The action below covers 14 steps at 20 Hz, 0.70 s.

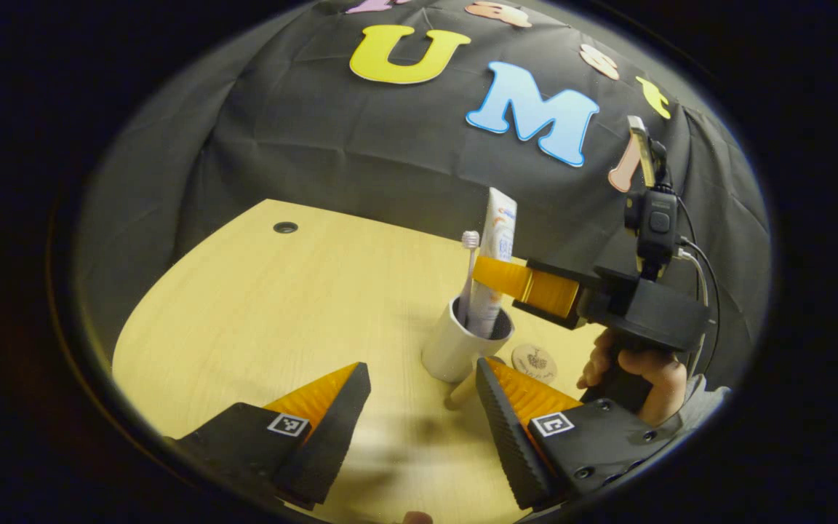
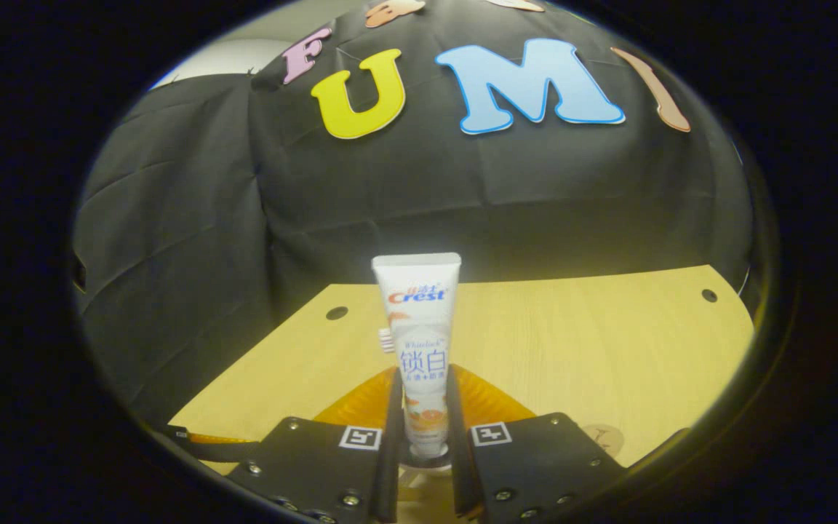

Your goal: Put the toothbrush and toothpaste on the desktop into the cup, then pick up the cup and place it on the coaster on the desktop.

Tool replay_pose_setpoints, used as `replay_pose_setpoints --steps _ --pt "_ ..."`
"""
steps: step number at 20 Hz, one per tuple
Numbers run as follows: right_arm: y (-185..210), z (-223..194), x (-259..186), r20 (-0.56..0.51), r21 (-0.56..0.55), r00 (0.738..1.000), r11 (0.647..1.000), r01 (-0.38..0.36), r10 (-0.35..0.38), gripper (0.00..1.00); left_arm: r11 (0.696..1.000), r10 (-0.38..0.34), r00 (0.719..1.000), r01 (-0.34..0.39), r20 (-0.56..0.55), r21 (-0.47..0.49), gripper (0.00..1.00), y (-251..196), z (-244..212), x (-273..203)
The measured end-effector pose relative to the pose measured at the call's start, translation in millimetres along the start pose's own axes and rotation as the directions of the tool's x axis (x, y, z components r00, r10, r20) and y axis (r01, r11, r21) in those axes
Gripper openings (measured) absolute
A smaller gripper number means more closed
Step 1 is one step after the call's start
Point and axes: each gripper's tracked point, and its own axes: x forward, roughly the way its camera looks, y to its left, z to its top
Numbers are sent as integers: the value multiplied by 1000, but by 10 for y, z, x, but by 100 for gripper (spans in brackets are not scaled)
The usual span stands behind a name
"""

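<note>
On the pale wooden table [image 1: 259,306], seen in the left gripper view, the left gripper [image 1: 419,415] is hovering low with its jaws standing wide apart and gripping nothing; bare tabletop is showing between them. Just beyond its right finger, the white cylindrical cup [image 1: 455,346] is standing upright near the table's middle. Inside it the slim white toothbrush [image 1: 468,273] is leaning with its bristle head up, and beside that the white toothpaste tube [image 1: 495,240] is rising well above the rim. Just right of the cup, the small round wooden coaster [image 1: 534,362] is lying flat on the table, apart from the cup. Farther right, the right gripper [image 1: 495,275] is reaching in sideways, held by a person's hand [image 1: 637,371], its fingers at the tube above the cup's rim.

In the right gripper view, that same tube [image 2: 420,342] is standing upright between the gripper's [image 2: 423,415] two fingers, which are pressing on its lower part from both sides, so the jaws are closing on it. A bit of the toothbrush head [image 2: 386,340] is peeking out at the tube's left edge. An edge of the coaster [image 2: 604,437] is showing at the lower right, past the right finger.
</note>
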Motion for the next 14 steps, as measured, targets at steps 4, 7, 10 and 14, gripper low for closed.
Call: replay_pose_setpoints --steps 4,7,10,14 --pt "65 -53 -90 -11 -19 1000 999 -27 27 56 1000 0 1000 0 -2 0 96 4 -1 9" --pt "50 -49 -151 -14 -28 1000 999 -20 20 81 1000 -5 1000 5 -3 6 96 -30 4 6" --pt "28 12 -235 -1 -28 1000 999 -16 16 88 1000 -14 1000 14 -8 19 94 -79 3 16" --pt "-23 149 -349 29 -17 1000 1000 -8 8 88 999 -27 999 28 -18 37 95 -168 -11 52"
